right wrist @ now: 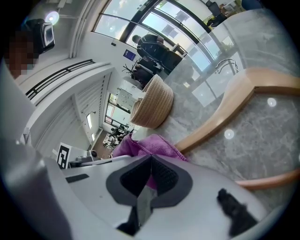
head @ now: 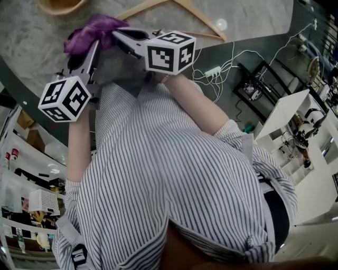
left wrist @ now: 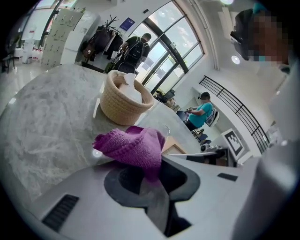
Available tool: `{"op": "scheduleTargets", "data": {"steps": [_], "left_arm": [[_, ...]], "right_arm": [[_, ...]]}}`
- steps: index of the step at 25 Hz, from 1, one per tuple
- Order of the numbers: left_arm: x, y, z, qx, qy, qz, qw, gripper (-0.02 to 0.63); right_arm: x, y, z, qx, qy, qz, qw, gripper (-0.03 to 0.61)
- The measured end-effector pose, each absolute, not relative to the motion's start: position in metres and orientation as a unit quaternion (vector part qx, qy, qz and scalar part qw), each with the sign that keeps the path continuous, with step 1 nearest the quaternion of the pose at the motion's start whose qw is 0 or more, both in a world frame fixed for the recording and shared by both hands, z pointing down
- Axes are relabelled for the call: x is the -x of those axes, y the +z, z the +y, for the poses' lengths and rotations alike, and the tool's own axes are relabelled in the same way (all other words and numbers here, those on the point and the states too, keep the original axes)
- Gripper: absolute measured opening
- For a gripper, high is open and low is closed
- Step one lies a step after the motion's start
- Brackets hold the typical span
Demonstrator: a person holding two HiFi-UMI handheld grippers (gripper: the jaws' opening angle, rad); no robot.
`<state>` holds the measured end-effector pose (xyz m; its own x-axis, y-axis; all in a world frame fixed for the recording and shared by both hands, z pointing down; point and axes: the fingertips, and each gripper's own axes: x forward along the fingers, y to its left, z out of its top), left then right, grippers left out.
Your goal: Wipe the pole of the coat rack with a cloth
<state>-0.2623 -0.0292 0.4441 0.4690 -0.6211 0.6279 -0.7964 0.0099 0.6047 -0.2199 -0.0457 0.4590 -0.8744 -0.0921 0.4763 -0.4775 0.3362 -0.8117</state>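
**Cloth pinched at both ends, hanger bar not yet touched**

Both grippers have their jaws closed on the purple knitted cloth [head: 92,29]. The left gripper [head: 94,50] pinches a fold that bunches out past its pads. The right gripper [head: 120,36] nips the cloth's hemmed edge between pads that have come together.

The cloth hangs just above the grey marble tabletop [head: 253,21], near the round woven straw basket [head: 60,6] and on the person's side of it. No standing coat rack is in view. The only likely piece is the pale wooden clothes hanger [head: 205,22], which lies flat on the table to the right of the basket.

The hanger's two sloping arms meet beyond the top edge of the head view, so its hook end points away from the person. Its straight lower bar runs left to right, starting well right of the basket and partly hidden behind the right gripper's marker cube.

To wipe well, I would keep the cloth taut between the two grips and lay it over the bar at the end nearer the basket. Then draw it along the bar's length away from the basket rather than across it. Light downward pressure should do, since the hanger lies loose and would probably slide or pivot under a hard push.
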Motion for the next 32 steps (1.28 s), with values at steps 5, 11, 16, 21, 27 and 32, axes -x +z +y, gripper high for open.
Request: {"op": "scheduleTargets", "data": {"steps": [5,11,16,21,27,32], "left_arm": [[0.259,0.441,-0.026,-0.709,0.117,-0.508,0.476,0.083],[0.243,0.439,-0.029,-0.725,0.153,-0.501,0.448,0.083],[0.233,0.438,-0.031,-0.727,0.165,-0.5,0.44,0.083],[0.223,0.437,-0.039,-0.732,0.165,-0.498,0.435,0.083],[0.201,0.434,-0.045,-0.742,0.161,-0.482,0.436,0.083],[0.184,0.436,-0.049,-0.75,0.163,-0.467,0.44,0.083]], "right_arm": [[0.209,0.462,-0.041,-0.173,0.558,-0.791,0.18,0.016],[0.196,0.459,-0.046,-0.173,0.556,-0.793,0.178,0.017],[0.185,0.457,-0.047,-0.18,0.554,-0.794,0.174,0.017],[0.173,0.457,-0.05,-0.183,0.557,-0.792,0.171,0.016],[0.148,0.458,-0.06,-0.202,0.559,-0.787,0.164,0.017],[0.131,0.46,-0.066,-0.215,0.558,-0.785,0.159,0.017]]}}
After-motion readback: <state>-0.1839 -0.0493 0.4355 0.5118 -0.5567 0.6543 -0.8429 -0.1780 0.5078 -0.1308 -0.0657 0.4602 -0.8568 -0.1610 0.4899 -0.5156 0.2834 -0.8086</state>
